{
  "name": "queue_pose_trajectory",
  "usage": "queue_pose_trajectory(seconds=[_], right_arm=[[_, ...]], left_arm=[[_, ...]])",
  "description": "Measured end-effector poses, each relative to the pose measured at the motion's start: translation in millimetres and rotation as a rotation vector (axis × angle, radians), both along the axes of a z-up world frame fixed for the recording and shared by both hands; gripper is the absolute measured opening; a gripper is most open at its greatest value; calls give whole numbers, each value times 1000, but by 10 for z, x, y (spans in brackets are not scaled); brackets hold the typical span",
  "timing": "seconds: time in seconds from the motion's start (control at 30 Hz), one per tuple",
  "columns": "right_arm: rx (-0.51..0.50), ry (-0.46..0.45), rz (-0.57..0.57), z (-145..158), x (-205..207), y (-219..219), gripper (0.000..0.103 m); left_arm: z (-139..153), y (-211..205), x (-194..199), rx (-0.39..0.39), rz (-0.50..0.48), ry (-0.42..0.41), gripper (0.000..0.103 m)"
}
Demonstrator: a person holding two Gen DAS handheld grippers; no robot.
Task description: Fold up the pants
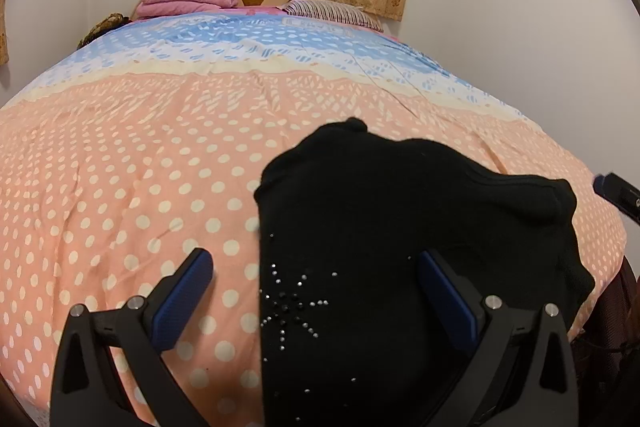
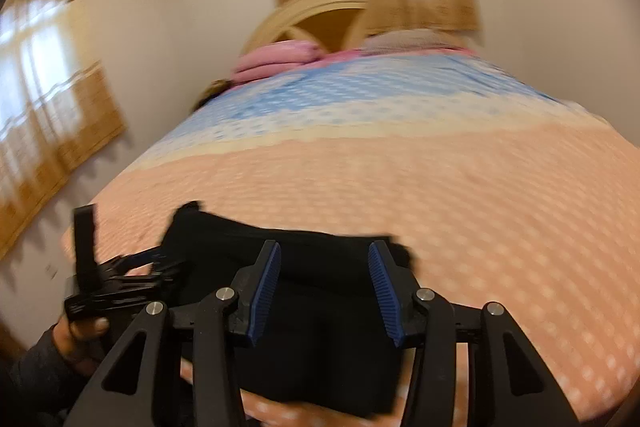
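while my left gripper (image 1: pixel 316 291) hangs spread wide over the black pants (image 1: pixel 400 227), nothing pinched, they sit bunched on the dotted bedspread (image 1: pixel 120 187) near its foot, and my right gripper (image 2: pixel 324 291) gapes above them too.

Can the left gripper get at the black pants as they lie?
Probably yes: the left gripper is open right over the black pants on the bed, with nothing between them.
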State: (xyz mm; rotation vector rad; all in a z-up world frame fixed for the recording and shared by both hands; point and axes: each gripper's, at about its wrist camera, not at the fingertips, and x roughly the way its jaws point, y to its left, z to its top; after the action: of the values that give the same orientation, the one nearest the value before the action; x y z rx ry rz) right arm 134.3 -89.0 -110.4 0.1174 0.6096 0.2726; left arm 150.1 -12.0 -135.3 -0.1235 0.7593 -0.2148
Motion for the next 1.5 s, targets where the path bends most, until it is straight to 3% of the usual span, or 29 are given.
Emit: queue_pose_trajectory(seconds=[0.1,0.23,0.3,0.4,0.57,0.7,0.9,1.0,1.13,1.27,1.33,1.5], right_arm=[[2,29,67,-113,162,193,48],[-4,186,17,-454,512,127,48],[53,232,14,-573,604,31,48],[109,224,21,-534,538,-31,48],[36,166,26,-326,45,2,50],[-30,227,47,-527,-232,-31,51],[-62,190,59,-609,-329,-42,52],[-1,163,58,-541,-383,-144,52],[72,141,-44,-461,-297,-399,54],[139,195,-100,-586,-162,-590,54],[172,223,-110,-646,-103,-627,54],[196,236,-108,-695,31,-578,54]], left_arm=[[3,0,-6,7,-4,-2,103],[-4,12,0,0,-12,0,103],[0,-3,-13,0,-19,4,103],[29,-36,-51,23,-33,-3,103],[149,-50,-159,62,-32,-39,103],[185,-110,-227,63,-53,-48,103],[-64,-329,-262,128,-125,13,103],[8,-285,-282,126,-127,-7,103],[140,-71,-265,164,-109,-68,103],[90,205,-152,121,-73,-47,103],[68,341,-118,57,-58,-41,103],[5,345,-28,-27,-71,-31,103]])
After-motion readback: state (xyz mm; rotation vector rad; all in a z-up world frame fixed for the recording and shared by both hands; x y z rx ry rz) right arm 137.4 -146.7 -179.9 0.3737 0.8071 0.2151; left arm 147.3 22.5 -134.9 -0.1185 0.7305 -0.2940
